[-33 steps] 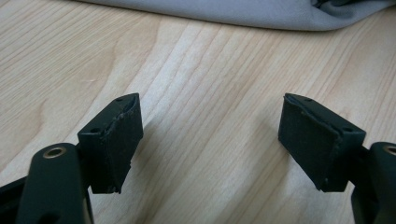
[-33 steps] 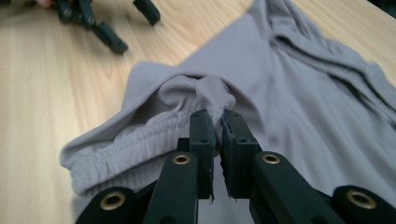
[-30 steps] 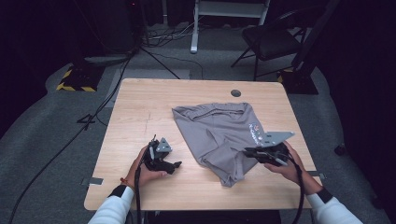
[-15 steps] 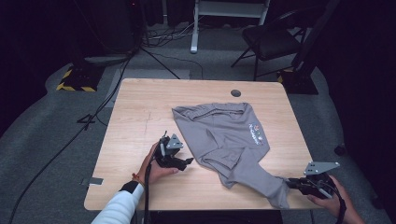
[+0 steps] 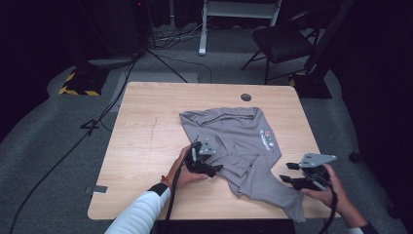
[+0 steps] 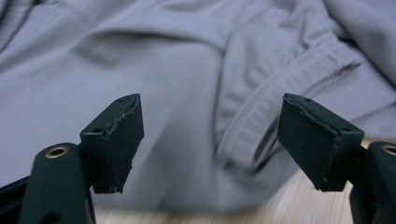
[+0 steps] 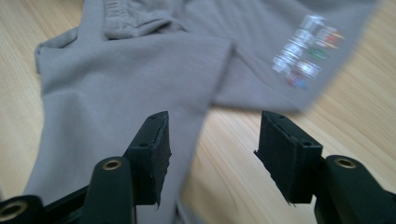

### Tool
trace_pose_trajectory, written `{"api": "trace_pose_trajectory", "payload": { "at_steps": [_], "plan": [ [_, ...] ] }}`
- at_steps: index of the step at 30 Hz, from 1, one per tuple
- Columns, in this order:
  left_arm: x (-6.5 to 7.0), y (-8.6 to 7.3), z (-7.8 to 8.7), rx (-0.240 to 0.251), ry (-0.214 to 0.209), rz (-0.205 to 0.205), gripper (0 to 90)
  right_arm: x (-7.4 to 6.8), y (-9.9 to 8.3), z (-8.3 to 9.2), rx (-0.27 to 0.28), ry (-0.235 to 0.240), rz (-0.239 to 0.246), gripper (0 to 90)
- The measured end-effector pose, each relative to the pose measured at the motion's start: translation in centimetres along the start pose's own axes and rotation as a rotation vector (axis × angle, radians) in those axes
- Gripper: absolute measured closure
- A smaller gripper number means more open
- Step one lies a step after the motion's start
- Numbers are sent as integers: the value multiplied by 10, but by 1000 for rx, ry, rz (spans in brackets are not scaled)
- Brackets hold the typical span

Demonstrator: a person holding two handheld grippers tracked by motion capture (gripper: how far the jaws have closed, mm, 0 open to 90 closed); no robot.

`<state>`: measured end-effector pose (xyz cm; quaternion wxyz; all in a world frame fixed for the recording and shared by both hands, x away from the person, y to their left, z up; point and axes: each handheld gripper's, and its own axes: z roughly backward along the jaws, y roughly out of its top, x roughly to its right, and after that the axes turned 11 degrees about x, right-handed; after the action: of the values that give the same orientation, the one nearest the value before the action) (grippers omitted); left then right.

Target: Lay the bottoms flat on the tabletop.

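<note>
A grey shirt [image 5: 238, 136] lies rumpled on the wooden table [image 5: 146, 126], with one end drawn out toward the front right corner. My left gripper [image 5: 214, 169] rests at the shirt's left edge. In the left gripper view it stands open [image 6: 210, 135] over the cloth [image 6: 187, 70], a stitched hem [image 6: 280, 88] running between the jaws. My right gripper [image 5: 287, 173] hovers by the drawn-out end. Its jaws have just been opening and stand open [image 7: 212, 149], with the edge of the cloth [image 7: 140, 70] lying loose below them. A small printed logo [image 7: 306, 51] shows on the shirt.
A round cable hole [image 5: 246, 97] sits near the table's far edge. Behind the table are a dark chair [image 5: 282, 44], a white stand [image 5: 202, 29] and a yellow-and-black striped base [image 5: 78, 85]. Cables run over the grey floor at the left.
The right gripper dragged one end of the shirt to the front right corner, then let go and opened. The left gripper slid right onto the shirt's edge.
</note>
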<state>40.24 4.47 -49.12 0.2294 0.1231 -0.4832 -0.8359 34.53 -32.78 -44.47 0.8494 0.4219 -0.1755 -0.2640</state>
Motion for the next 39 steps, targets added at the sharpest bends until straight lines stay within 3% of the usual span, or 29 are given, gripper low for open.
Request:
{"api": "trace_pose_trajectory", "payload": {
  "at_steps": [4,6,7,8,10,13,15,16,18,24,27,30,33,36,37,39],
  "plan": [
    [5,3,-17,-34,27,-36,221,0,6,-45,-53,11,24,418],
    [1,3,-21,-31,26,-18,210,2,6,-62,-82,-18,46,418],
    [1,3,-21,-31,26,-18,212,2,6,-62,-82,-18,46,418],
    [-4,5,-24,-39,32,-8,212,8,6,-74,-90,-17,17,398],
    [-10,6,-26,-38,55,-4,215,15,8,-78,-84,-20,-7,411],
    [-23,8,-30,-35,81,27,250,26,12,-86,-79,-58,-2,429],
    [-32,10,-33,-36,83,32,257,34,15,-92,-78,-65,-23,414],
    [-37,11,-35,-35,104,28,257,38,17,-95,-82,-62,-33,411],
    [-46,14,-39,-36,117,38,259,44,20,-101,-76,-85,-27,416],
    [-76,25,-52,-53,203,7,259,66,31,-122,-60,-119,-68,409],
    [-88,29,-55,-65,202,41,258,74,35,-130,-51,-136,-98,405],
    [-89,29,-52,-56,186,50,250,74,35,-129,-59,-149,-110,386],
    [-82,32,-41,8,153,52,250,69,31,-119,-73,-130,-107,367],
    [-66,39,-32,66,110,10,263,58,24,-101,-61,-70,-84,377],
    [-60,42,-32,76,83,4,268,53,22,-95,-67,-49,-76,376],
    [-45,46,-35,79,54,-48,269,42,16,-84,-65,-15,-39,384]
  ]
}}
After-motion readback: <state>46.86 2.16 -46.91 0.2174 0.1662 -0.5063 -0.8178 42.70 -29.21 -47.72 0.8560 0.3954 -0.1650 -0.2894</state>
